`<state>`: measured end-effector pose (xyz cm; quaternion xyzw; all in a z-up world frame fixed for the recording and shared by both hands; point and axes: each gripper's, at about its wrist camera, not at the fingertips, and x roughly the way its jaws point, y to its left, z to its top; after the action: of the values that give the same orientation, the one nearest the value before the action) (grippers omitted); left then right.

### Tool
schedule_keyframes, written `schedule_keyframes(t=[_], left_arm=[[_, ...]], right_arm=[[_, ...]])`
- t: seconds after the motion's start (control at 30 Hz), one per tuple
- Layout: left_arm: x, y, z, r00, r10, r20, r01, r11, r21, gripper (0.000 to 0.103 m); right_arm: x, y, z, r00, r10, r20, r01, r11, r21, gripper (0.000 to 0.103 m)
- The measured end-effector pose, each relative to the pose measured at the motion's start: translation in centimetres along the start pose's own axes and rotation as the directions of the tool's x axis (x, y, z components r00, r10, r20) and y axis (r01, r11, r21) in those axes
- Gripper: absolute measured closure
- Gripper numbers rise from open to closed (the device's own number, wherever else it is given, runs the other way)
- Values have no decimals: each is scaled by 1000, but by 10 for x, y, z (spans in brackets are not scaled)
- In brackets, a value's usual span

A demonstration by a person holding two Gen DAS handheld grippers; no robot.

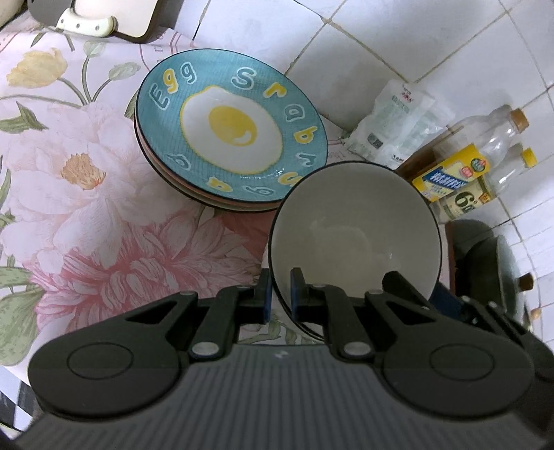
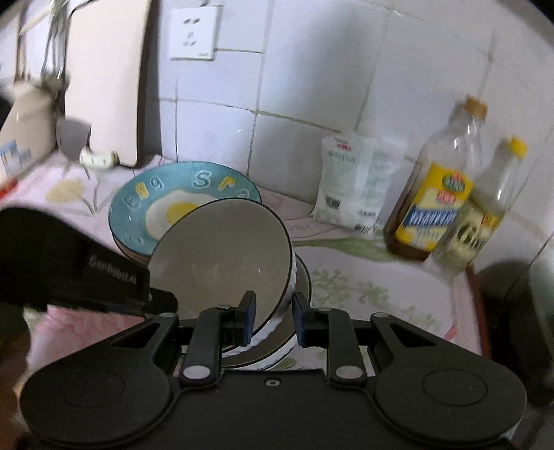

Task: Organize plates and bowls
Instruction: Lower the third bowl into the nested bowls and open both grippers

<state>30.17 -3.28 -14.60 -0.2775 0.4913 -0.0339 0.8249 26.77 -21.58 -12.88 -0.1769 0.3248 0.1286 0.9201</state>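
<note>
1. This is a home kitchen, seen at a counter against a tiled wall.
2. The white wall tiles [image 2: 311, 86] rise behind the counter, and a wall socket [image 2: 194, 33] sits high up, to the left beyond the claws.
3. A floral cloth [image 1: 79, 180] covers the counter, as in a private home.
4. Two cooking oil bottles [image 2: 436, 194] stand far to the right, near the wall, and a white food packet [image 2: 346, 183] leans beside them.
5. A stack of plates [image 1: 228, 128], the top one painted with a fried egg, lies ahead on the left.
6. A cutting board [image 2: 107, 79] leans on the wall, far left.
7. A dark pan [image 1: 491, 266] is at the right edge.
</note>
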Motion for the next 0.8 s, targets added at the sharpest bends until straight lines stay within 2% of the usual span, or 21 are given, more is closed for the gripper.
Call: schedule_keyframes(t=[0.17, 0.23, 0.3, 0.47, 0.67, 0.8], left_arm=[[2, -4, 2, 1000, 20, -4, -20, 1000, 13, 93], [3, -1, 3, 1000, -4, -9, 3, 1000, -29, 89], [4, 1, 5, 1000, -3, -15, 2, 998, -55, 89], [3, 3, 4, 1000, -16, -22, 15, 998, -55, 89], [-7, 2, 2, 999, -45, -22, 45, 999, -23, 89], [-19, -3, -2, 998, -56, -13, 56, 998, 25, 89]], right_arm=[[2, 13, -4, 995, -95, 18, 97, 991, -91, 76], [2, 12, -5, 992, -127, 14, 128, 988, -89, 76], [1, 7, -4, 996, -94, 7, 94, 995, -44, 73], [-3, -4, -7, 997, -76, 30, 75, 997, 22, 75], [-28, -31, -21, 994, 53, 97, -68, 985, 158, 74], [-45, -48, -34, 985, 107, 136, -136, 964, 229, 72]])
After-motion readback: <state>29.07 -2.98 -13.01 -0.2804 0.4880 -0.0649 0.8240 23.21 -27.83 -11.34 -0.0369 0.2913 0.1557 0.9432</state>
